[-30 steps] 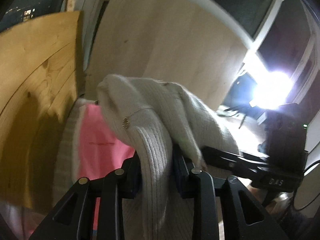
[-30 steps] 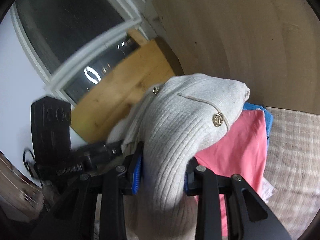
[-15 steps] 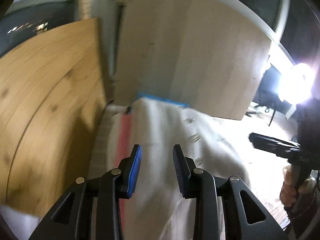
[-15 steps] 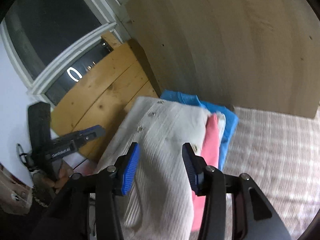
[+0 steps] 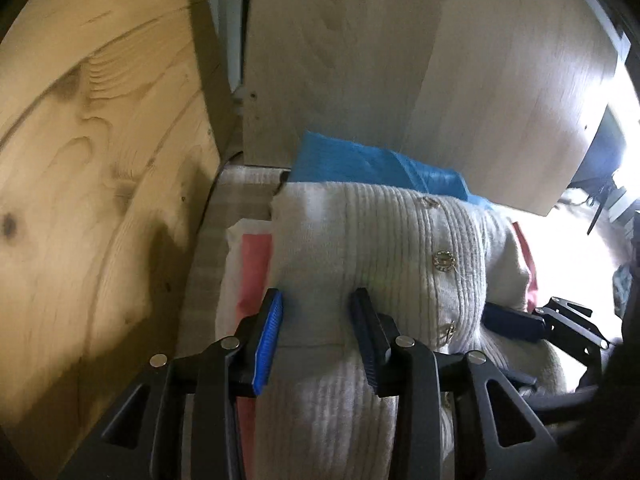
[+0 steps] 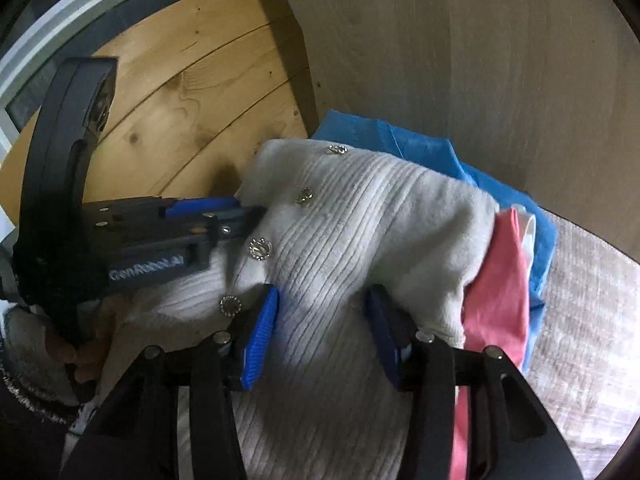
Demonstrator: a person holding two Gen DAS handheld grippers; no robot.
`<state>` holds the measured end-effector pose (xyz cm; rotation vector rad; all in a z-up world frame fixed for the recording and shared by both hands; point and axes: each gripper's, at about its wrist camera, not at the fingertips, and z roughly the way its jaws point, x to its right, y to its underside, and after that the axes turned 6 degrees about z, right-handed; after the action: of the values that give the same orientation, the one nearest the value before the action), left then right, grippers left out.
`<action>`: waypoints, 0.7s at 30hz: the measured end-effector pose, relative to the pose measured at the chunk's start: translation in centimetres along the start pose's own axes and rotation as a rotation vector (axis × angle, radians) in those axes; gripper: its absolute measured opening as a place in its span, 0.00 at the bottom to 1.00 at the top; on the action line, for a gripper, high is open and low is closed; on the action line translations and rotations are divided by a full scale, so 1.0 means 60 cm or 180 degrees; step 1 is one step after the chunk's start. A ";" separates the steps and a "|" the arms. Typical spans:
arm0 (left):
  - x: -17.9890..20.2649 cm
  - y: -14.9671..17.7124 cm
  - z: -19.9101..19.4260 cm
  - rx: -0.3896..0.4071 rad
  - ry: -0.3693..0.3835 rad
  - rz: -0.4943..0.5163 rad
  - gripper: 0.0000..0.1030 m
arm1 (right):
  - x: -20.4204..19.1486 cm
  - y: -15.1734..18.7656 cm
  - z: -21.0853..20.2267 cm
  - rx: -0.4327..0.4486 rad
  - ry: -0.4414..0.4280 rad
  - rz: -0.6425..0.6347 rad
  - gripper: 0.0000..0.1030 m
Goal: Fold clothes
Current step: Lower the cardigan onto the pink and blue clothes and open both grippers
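A folded cream ribbed cardigan (image 5: 380, 232) (image 6: 380, 216) with gold buttons lies on top of a pile, over a pink garment (image 5: 254, 264) (image 6: 500, 288) and a blue one (image 5: 352, 160) (image 6: 420, 148). My left gripper (image 5: 318, 312) is pushed down onto the cardigan's left part. Its jaws are opening, with a ridge of fabric between the pads and no clear pinch. My right gripper (image 6: 322, 316) does the same on the right part, its jaws also opening over a bulge of fabric. Each view shows the other gripper's fingers (image 5: 512, 320) (image 6: 224, 204) at the cardigan's near edge.
The pile sits on a beige checked cover (image 6: 592, 300) (image 5: 240, 184), in a corner between a knotty pine panel (image 5: 100, 160) (image 6: 192, 92) and a pale wooden board (image 5: 440, 60) (image 6: 480, 60). A person's hand (image 6: 60, 348) holds the left gripper's handle.
A second ago both grippers held the cardigan lifted above the pile. Half a second ago it lay released on the pile. Both grippers have since come down onto it.
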<state>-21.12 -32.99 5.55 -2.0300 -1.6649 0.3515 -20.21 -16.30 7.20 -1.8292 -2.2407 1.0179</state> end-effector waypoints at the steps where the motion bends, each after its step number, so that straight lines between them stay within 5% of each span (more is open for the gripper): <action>1: -0.005 0.003 -0.024 0.0058 -0.0008 -0.0035 0.33 | 0.005 0.000 -0.015 0.0007 -0.0043 0.0027 0.46; 5: 0.001 0.058 -0.117 0.0333 0.0135 -0.0051 0.32 | 0.031 0.021 -0.107 0.0247 -0.0322 0.0244 0.45; 9: 0.025 0.133 -0.172 0.0427 0.0248 -0.0021 0.32 | 0.034 0.084 -0.176 0.0345 -0.0256 0.0224 0.46; 12: 0.046 0.183 -0.165 0.0298 0.0221 0.0053 0.33 | 0.025 0.127 -0.184 0.0320 -0.0227 0.0220 0.57; 15: 0.048 0.218 -0.131 0.0085 0.0184 -0.0051 0.33 | 0.018 0.154 -0.141 0.0002 -0.0187 0.0252 0.58; 21: 0.053 0.242 -0.183 0.0261 0.0214 -0.0438 0.35 | 0.018 0.164 -0.185 0.0058 0.0016 0.0245 0.58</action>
<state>-2.81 -34.14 7.64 -1.8366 -1.7096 0.2956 -7.20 -9.76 10.21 -1.9219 -2.1666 1.0409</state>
